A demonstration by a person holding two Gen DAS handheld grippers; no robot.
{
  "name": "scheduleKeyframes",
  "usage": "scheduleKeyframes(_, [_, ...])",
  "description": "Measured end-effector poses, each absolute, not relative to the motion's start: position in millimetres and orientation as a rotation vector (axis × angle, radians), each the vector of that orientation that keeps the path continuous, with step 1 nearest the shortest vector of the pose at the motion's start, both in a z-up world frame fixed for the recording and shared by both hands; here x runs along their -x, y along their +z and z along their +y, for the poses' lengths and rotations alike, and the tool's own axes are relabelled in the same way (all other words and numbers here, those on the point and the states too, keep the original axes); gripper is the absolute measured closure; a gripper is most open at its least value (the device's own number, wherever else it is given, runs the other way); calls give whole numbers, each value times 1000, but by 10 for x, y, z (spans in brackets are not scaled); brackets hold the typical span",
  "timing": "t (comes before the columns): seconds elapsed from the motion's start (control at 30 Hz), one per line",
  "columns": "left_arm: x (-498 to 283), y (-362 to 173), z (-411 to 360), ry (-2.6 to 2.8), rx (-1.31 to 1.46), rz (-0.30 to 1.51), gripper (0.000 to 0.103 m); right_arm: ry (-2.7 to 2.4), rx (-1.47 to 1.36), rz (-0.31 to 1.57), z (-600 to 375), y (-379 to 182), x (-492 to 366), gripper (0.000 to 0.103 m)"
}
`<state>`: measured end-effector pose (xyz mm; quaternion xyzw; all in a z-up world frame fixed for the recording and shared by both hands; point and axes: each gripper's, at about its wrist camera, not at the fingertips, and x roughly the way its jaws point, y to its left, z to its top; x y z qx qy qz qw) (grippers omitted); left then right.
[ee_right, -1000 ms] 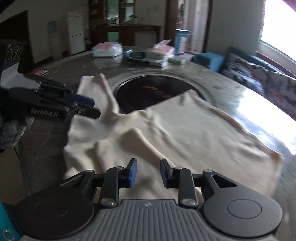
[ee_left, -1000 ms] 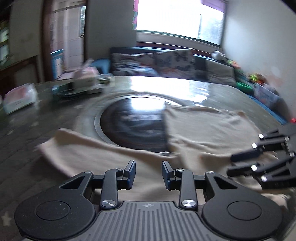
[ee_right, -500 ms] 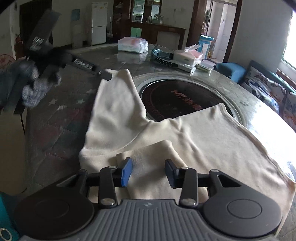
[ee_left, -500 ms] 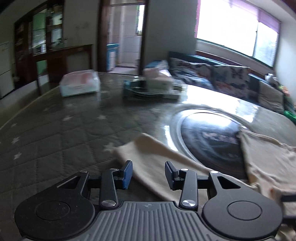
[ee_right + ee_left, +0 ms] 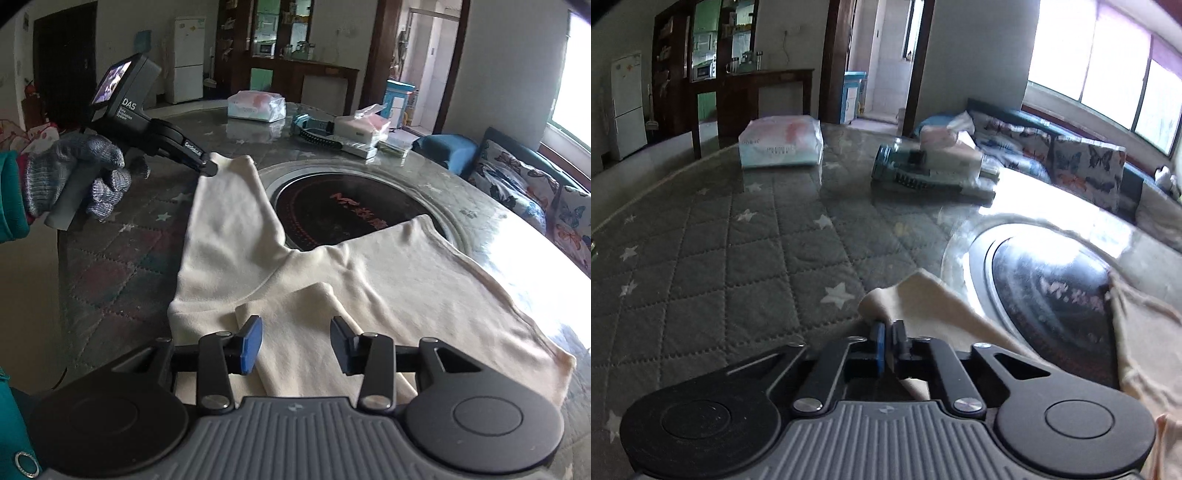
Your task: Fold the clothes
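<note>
Cream garment (image 5: pixel 388 280) lies spread on my tabletop (image 5: pixel 720 240), body toward the right, partly over the dark round inset (image 5: pixel 343 210). Fold is barely started, I'd say: the near sleeve (image 5: pixel 295 317) already lies flipped onto the body, the far sleeve (image 5: pixel 229 206) is stretched out flat. My left tool (image 5: pixel 888 338) is clamped together on that far sleeve's cuff (pinch looks solid in both views). My right tool (image 5: pixel 295 345) hangs over the near sleeve, jaws apart, nothing gripped. Left to do: far sleeve in, then body folds.
</note>
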<state>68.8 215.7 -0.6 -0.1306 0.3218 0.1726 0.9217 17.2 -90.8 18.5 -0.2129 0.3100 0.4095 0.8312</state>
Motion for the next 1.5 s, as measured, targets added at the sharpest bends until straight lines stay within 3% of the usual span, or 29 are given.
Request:
scheduleKeyframes(0.33, [-331,752,1247,15,207,465,100,723,311,653,-1489,357,-141,62])
scheduleKeyframes(0.53, [-173,959,427,-259,135,443,100,599,210,661,-1983,395,-114,62])
scheduleKeyframes(0.93, [-138,377,-680,-578,-40,642,94,473,64,700,-2571,327,-3,62])
scheduleKeyframes(1.03, [-91,308,-575,-586,-42,655,88,484,35,707,-2589,329,-9,62])
scheduleKeyframes(1.37, [-181,244,369,-329,2,670,87,566,47,783,-2232,94,-128,64])
scheduleKeyframes(1.5, [-140,219,650,-257,23,673,82,573,73,805,-2117,19,-158,80])
